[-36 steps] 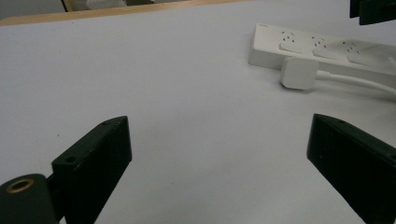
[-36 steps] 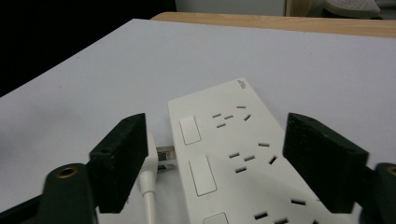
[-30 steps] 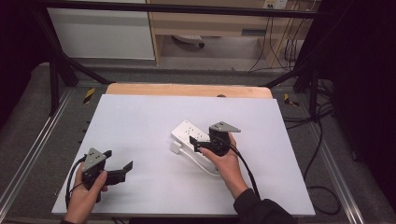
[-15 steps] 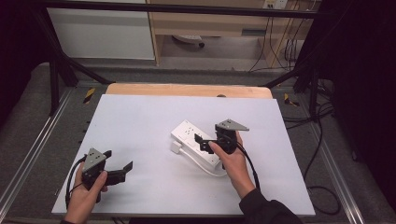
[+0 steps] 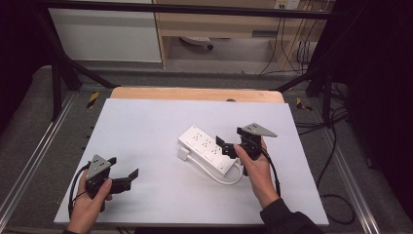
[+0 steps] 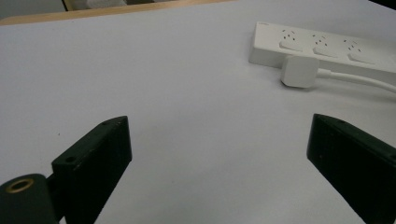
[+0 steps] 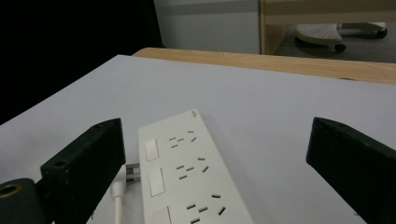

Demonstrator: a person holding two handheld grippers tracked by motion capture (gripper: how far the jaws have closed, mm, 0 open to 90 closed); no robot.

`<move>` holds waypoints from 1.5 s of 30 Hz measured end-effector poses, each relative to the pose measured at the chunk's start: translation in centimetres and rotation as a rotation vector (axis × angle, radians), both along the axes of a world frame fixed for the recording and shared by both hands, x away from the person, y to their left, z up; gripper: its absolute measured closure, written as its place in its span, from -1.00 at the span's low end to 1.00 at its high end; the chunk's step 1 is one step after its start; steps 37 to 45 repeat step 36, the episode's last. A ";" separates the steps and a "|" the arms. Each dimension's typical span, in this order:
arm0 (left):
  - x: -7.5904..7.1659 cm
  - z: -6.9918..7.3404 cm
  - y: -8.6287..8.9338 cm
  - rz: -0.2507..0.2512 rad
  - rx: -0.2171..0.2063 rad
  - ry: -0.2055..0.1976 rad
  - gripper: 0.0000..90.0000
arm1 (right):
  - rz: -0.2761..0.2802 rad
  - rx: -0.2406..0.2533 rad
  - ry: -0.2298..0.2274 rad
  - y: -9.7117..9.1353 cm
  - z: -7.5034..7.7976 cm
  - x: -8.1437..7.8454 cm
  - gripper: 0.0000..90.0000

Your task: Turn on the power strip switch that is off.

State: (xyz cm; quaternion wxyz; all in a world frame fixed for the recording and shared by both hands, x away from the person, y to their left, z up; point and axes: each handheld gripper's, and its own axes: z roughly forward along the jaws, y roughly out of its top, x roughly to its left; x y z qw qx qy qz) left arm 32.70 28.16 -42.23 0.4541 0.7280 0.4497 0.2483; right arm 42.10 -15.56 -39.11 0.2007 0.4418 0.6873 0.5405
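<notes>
A white power strip (image 5: 205,147) lies diagonally at the middle of the white table (image 5: 146,126). Its white plug (image 5: 184,154) rests against its near-left side, and its cable (image 5: 221,178) loops in front. My right gripper (image 5: 225,146) is open at the strip's right end, low over the table. In the right gripper view the strip (image 7: 187,177) runs between the wide jaws of that gripper (image 7: 217,137), with the plug's prongs (image 7: 132,172) at its left. My left gripper (image 5: 130,178) is open near the front left; its view shows the strip (image 6: 327,49) and plug (image 6: 300,71) far ahead of it (image 6: 219,144).
A wooden board edge (image 5: 195,93) borders the table's far side. Metal frame rails (image 5: 34,156) run along both sides. Shelving and loose cables (image 5: 292,53) stand on the floor beyond the table. Bare white surface lies between the two grippers.
My right gripper has shifted a little to the right along the strip's end. The left gripper, strip and plug have stayed in place.
</notes>
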 end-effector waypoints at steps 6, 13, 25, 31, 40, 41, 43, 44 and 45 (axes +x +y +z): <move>0.0 0.0 0.0 -0.001 0.001 0.000 -0.86 | -0.018 0.009 -0.005 -1.8 0.3 -0.6 -0.89; 0.0 0.0 0.0 -0.001 0.003 0.001 -0.86 | -0.044 0.023 -0.008 -4.0 0.4 -1.6 -0.89; -0.1 0.0 0.2 0.008 -0.004 -0.003 -0.86 | -0.083 -0.020 -0.020 -7.9 -0.7 -4.0 -0.90; -0.4 0.0 0.4 0.017 -0.007 -0.002 -0.86 | -0.106 -0.107 0.003 -10.0 -2.8 -5.5 -0.90; -0.5 0.0 0.4 0.017 -0.010 -0.001 -0.86 | -0.135 -0.199 0.091 -10.7 -5.0 -6.0 -0.90; -0.5 0.0 0.4 0.017 -0.010 -0.001 -0.86 | -0.135 -0.199 0.091 -10.7 -5.0 -6.0 -0.90; -0.5 0.0 0.4 0.017 -0.010 -0.001 -0.86 | -0.135 -0.199 0.091 -10.7 -5.0 -6.0 -0.90; -0.5 0.0 0.4 0.017 -0.010 -0.001 -0.86 | -0.135 -0.199 0.091 -10.7 -5.0 -6.0 -0.90; -0.5 0.0 0.4 0.017 -0.010 -0.001 -0.86 | -0.135 -0.199 0.091 -10.7 -5.0 -6.0 -0.90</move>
